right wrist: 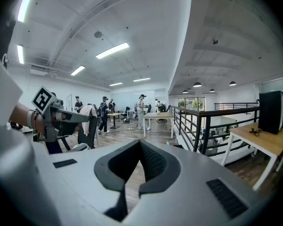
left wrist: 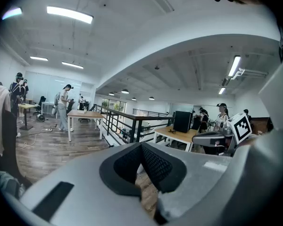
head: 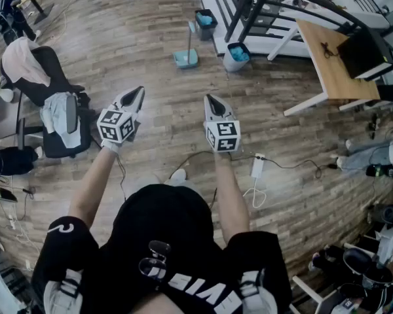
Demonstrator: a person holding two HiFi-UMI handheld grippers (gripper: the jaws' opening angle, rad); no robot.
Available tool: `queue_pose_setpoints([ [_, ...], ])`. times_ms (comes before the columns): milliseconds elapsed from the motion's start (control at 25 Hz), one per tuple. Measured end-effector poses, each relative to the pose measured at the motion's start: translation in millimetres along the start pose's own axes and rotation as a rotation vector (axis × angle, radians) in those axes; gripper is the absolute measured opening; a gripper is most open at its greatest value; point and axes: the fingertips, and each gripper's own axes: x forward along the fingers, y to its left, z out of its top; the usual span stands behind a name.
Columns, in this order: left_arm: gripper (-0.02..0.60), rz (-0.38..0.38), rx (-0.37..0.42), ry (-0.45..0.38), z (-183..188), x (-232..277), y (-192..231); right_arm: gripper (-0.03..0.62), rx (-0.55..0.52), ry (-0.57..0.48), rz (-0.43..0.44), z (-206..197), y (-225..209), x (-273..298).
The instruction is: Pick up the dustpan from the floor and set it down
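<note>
The dustpan (head: 185,58) sits on the wooden floor (head: 150,38), far ahead of the person. It is blue, and a long thin handle (head: 189,36) stands up from it. 2 bins are close by: 1 bin (head: 236,55) just to its right and another bin (head: 205,22) a little behind it.

The step in hand looks like the walk up to the dustpan, because both grippers are well apart from it. To do this well, the person should go straight to it and stay clear of the bins. Then 1 gripper must open wide before it gets there. I think the thin handle is the best place to grab, since a closed gripper would only bump it and could tip the dustpan over.

The left gripper (head: 137,97) and the right gripper (head: 211,102) are held out side by side, tipped a little down. The left gripper's dark pads (left wrist: 156,166) meet at the tip — no gap, and nothing is between them. The right gripper's pads (right wrist: 153,163) are pressed together too, and it holds nothing. Both grippers touch only air.
</note>
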Motion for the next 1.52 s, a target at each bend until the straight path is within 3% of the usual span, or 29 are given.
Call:
queue_pose_setpoints([
  [920, -0.003, -0.03, -0.019, 0.002, -1, 34, -7, -0.003, -0.03, -0.005, -0.076, 2, -35, 6],
  [1200, -0.003, -0.045, -0.046, -0.006, 4, 105, 18, -0.003, -0.042, 0.029, -0.071, 6, -69, 52],
  [1520, -0.003, -0.056, -0.069, -0.019, 32, 222, 71, -0.003, -0.062, 0.047, -0.042, 33, -132, 150],
])
